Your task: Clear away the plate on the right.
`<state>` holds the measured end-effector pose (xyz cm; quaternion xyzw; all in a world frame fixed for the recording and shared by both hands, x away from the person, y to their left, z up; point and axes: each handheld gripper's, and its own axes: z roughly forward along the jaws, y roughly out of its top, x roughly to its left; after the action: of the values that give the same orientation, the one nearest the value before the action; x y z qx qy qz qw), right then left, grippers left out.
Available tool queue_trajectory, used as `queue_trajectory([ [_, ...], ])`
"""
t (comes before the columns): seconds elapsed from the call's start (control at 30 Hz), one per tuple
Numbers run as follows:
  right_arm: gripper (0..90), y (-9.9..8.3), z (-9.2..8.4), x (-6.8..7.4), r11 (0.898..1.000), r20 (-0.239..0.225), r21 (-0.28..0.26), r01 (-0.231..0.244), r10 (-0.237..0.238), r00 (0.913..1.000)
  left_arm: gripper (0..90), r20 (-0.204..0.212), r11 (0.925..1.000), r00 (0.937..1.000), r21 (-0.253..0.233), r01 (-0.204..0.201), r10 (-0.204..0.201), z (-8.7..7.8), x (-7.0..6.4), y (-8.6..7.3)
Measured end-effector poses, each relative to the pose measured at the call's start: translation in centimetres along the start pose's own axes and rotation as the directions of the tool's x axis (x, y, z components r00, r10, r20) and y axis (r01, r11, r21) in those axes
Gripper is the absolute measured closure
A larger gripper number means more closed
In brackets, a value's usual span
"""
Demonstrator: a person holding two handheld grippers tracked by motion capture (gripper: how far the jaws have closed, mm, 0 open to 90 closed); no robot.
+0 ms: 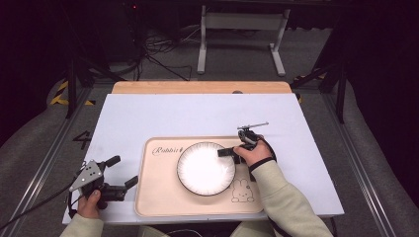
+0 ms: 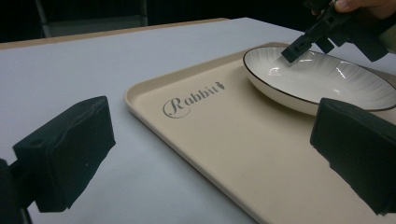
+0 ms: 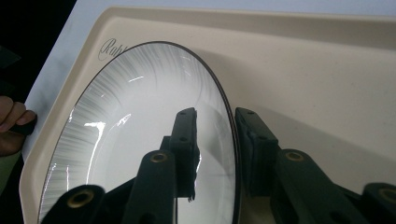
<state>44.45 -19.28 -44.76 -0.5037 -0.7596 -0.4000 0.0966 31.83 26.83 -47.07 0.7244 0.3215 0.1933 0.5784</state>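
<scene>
The beige tray (image 2: 243, 154) bears the script word "Rabbit" near one corner, partly hidden by the plate (image 3: 140, 130) in the right gripper view, and the floor (image 1: 81, 139) carries a painted 4.

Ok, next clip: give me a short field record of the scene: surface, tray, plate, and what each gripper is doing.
surface: pale grey-white table top
tray: beige rectangular plastic tray with "Rabbit" lettering and a rabbit drawing, lying flat on the table
plate: round white ceramic plate with dark rim, resting on the tray
right gripper: jaws straddle the plate's rim, one inside and one outside; a gap shows at the rim, so no firm grip
left gripper: jaws wide apart, nothing between them, left of the tray over the table
</scene>
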Motion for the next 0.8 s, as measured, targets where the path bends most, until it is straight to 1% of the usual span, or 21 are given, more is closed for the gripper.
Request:
queue_trajectory([
  [0.13, 67.9, 0.0, -0.1, 0.1, 1.0, 0.003, -0.005, 0.014, -0.014, 0.9999, 0.3, -0.001, 1.0, 1.0, 0.0, 0.0, 0.0, 0.0, 0.0, 0.0],
  [0.23, 64.1, 0.0, -0.4, 0.3, 0.999, 0.005, -0.018, 0.031, -0.031, 0.9995, 0.3, 0.0, 1.0, 1.0, 0.0, 0.0, 0.0, 0.0, 0.0, 0.0],
  [0.27, 61.6, 0.1, -0.6, 0.4, 0.998, 0.005, -0.038, 0.047, -0.047, 0.9989, 0.3, -0.001, 1.0, 1.0, 0.0, 0.0, 0.0, 0.0, 0.0, 0.0],
  [0.37, 56.8, 0.2, -1.2, 0.8, 0.993, 0.014, -0.075, 0.091, -0.09, 0.9958, 0.3, 0.0, 1.0, 1.0, 0.002, -0.001, 0.001, 0.0, 0.0, 0.0],
  [0.43, 51.4, 0.2, -1.6, 1.2, 0.983, 0.017, -0.112, 0.145, -0.144, 0.9895, 0.3, -0.001, 1.0, 1.0, 0.0, 0.0, 0.0, 0.0, 0.0, 0.0],
  [0.47, 48.5, 0.3, -1.8, 1.4, 0.976, 0.019, -0.128, 0.178, -0.177, 0.984, 0.3, -0.001, 1.0, 1.0, 0.0, 0.0, 0.0, 0.0, 0.0, 0.0],
  [0.57, 40.9, 0.4, -2.3, 1.9, 0.947, 0.026, -0.171, 0.271, -0.271, 0.9623, 0.3, -0.002, 1.0, 1.0, 0.0, 0.001, -0.001, 0.0, 0.0, 0.0],
  [0.6, 38.2, 0.4, -2.5, 2.0, 0.933, 0.029, -0.183, 0.311, -0.311, 0.95, 0.3, -0.001, 1.0, 1.0, 0.0, 0.0, 0.0, 0.0, 0.0, 0.0],
  [0.63, 35.7, 0.4, -2.6, 2.1, 0.922, 0.034, -0.192, 0.337, -0.337, 0.941, 0.3, -0.001, 1.0, 1.0, 0.0, 0.0, 0.0, 0.0, 0.0, 0.0],
  [0.7, 32.2, 0.4, -2.9, 2.3, 0.894, 0.039, -0.215, 0.394, -0.395, 0.9177, 0.3, -0.002, 1.0, 1.0, -0.001, 0.001, -0.001, 0.0, 0.0, 0.0],
  [0.73, 30.2, 0.4, -3.1, 2.4, 0.876, 0.034, -0.23, 0.425, -0.429, 0.9027, 0.3, -0.002, 1.0, 1.0, 0.0, 0.001, -0.001, 0.0, 0.0, 0.0],
  [0.77, 28.1, 0.3, -3.2, 2.5, 0.862, 0.025, -0.244, 0.444, -0.452, 0.8917, 0.3, -0.002, 1.0, 1.0, 0.001, 0.001, -0.001, 0.0, 0.0, 0.0],
  [0.8, 26.8, 0.3, -3.3, 2.6, 0.853, 0.015, -0.258, 0.454, -0.466, 0.8844, 0.3, -0.002, 1.0, 1.0, 0.001, 0.001, -0.001, 0.0, 0.0, 0.0],
])
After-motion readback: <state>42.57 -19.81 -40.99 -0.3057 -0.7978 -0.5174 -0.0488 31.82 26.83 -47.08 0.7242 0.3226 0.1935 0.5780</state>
